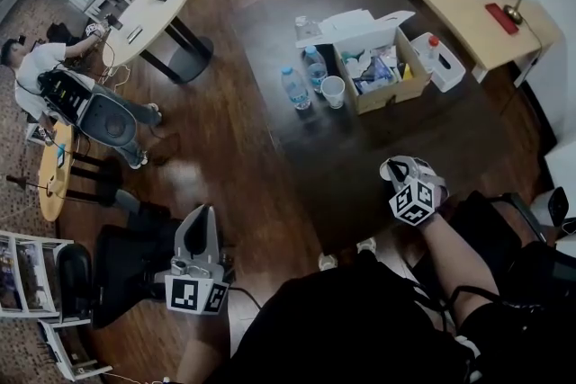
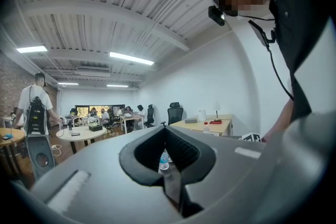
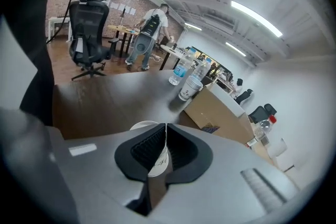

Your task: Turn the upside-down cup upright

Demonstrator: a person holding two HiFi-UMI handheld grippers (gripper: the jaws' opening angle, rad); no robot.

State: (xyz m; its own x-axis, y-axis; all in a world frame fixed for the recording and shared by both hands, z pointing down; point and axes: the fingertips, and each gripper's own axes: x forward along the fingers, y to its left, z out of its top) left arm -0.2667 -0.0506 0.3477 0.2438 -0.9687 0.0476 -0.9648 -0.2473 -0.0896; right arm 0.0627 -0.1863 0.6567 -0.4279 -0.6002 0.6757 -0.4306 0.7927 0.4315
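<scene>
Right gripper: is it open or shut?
Shut. The right gripper has its jaws pressed together on the wall of the white paper cup, seen in its own view.

Dark table (image 1: 360, 166): held an open cardboard box (image 1: 396, 93) of packets at its far side. Two water bottles (image 1: 295, 88) and stacked paper cups (image 1: 333, 91) stood just left of the box. A white bin (image 1: 447, 72) with a red-capped bottle (image 1: 433, 49) stood just right. Round table (image 1: 153, 9): stood far left.

Ahead of my right gripper (image 1: 396, 168) the near table (image 1: 360, 148) is bare, so I can pass. Box (image 1: 387, 72), bottles (image 1: 295, 88) and cups (image 1: 333, 91) crowd its far side.
</scene>
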